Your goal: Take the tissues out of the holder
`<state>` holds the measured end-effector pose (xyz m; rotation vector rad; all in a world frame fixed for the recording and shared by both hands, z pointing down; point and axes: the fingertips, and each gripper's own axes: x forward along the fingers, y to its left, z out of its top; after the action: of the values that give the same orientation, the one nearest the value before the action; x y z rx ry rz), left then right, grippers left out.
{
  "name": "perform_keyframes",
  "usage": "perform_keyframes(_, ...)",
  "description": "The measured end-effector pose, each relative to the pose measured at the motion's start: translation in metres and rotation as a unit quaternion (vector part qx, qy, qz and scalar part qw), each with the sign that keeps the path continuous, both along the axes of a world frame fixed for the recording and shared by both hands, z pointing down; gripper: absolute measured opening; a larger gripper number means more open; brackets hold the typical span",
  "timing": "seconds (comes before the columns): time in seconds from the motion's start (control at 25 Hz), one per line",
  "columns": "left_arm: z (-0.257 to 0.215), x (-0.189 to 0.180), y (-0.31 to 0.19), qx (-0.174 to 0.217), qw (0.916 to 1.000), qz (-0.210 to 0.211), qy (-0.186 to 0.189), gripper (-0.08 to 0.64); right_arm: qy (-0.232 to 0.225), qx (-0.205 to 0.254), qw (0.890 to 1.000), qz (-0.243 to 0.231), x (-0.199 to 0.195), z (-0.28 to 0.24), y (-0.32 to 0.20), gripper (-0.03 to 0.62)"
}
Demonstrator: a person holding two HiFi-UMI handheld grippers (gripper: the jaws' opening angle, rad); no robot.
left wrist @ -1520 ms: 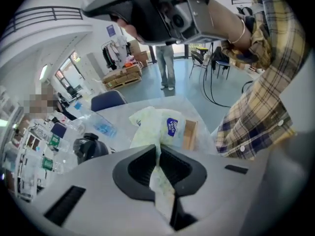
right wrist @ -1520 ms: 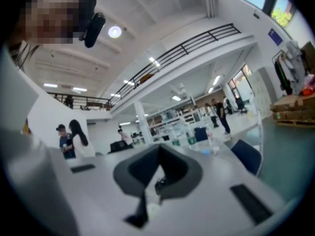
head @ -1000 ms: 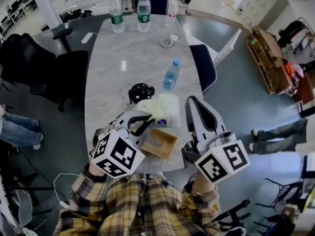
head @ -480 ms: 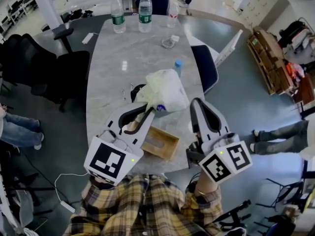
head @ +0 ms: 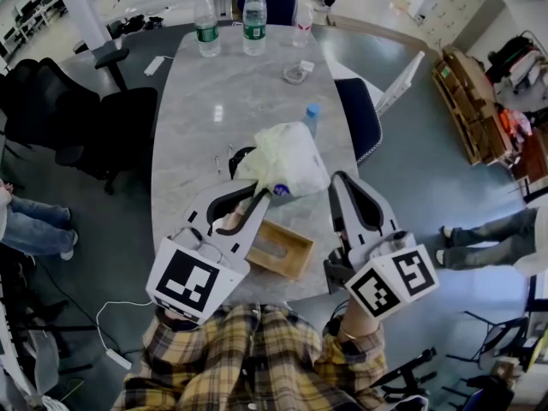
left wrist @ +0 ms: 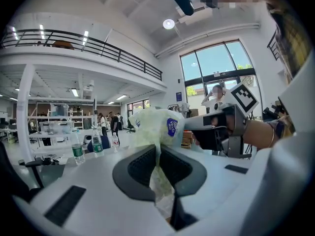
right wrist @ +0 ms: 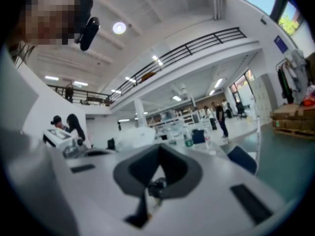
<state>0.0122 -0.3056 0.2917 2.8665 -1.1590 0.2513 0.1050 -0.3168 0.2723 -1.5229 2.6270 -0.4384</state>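
A soft pack of tissues [head: 284, 157] in pale, crinkly plastic with a blue label hangs in the air above the table. My left gripper [head: 257, 197] is shut on its lower edge. In the left gripper view the plastic [left wrist: 155, 127] is pinched between the dark pads, just above the gripper's tips [left wrist: 158, 150]. The wooden holder [head: 279, 248] lies on the table's near edge, below and between both grippers, its slot showing nothing inside. My right gripper [head: 342, 183] hovers right of the holder, level, with its jaws together [right wrist: 158, 150] and nothing between them.
The grey marble table [head: 197, 118] has two water bottles [head: 205, 28] [head: 254, 17] at its far end. A blue-capped bottle [head: 312, 114] and a black round object [head: 242, 153] are partly hidden behind the pack. Office chairs [head: 120, 131] [head: 355, 118] flank the table.
My left gripper has risen and rolled with the tissue pack, lifting it well above the table; over the last half second it has held still. The right gripper has not moved.
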Motion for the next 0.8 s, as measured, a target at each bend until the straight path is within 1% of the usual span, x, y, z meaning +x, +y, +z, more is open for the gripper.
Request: perform_keyframes(0.8,0.0062,0.0018,0.0014,-0.002,0.9998,0.016,-0.015,0.046,0.003,-0.002,1.0,0.002,0.0024,0.0025,-0.0042,0.009)
